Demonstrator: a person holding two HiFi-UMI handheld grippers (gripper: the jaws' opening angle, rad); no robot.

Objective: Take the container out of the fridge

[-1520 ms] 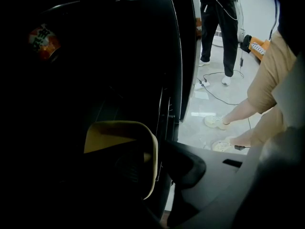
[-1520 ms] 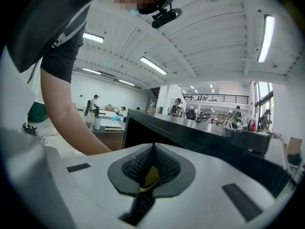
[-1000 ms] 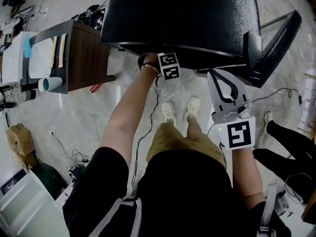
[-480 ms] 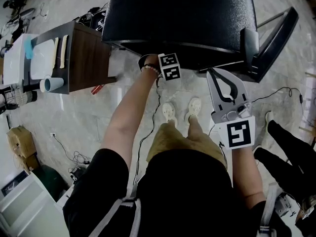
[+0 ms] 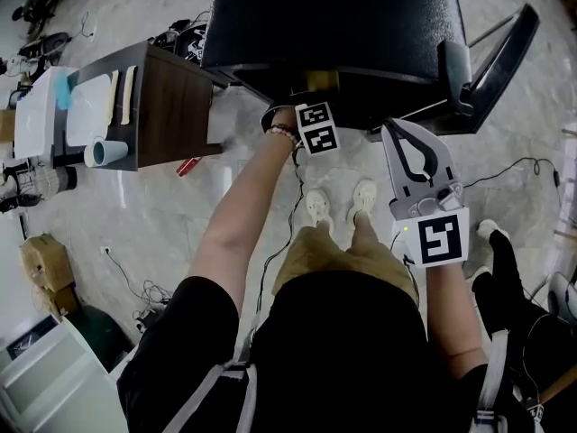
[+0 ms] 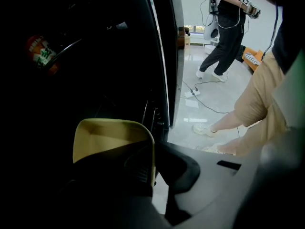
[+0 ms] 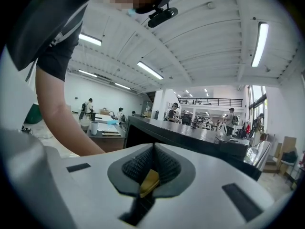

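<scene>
The left gripper (image 6: 151, 173) is clamped on the side wall of the pale yellow plastic container (image 6: 109, 135), which lies directly ahead at the mouth of the black fridge (image 5: 334, 25), while the right gripper (image 7: 153, 149), jaws together and empty, hangs outside, farther off.

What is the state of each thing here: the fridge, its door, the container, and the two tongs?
Fridge: open, dark inside.
Fridge door: swung wide open to the person's right.
Container: yellow, no lid, gripped at its rim, at the front edge of the fridge.
Left tongs: shut on the container, one jaw inside the rim and one outside.
Right tongs: shut, held back from the fridge, gripping nothing.
</scene>
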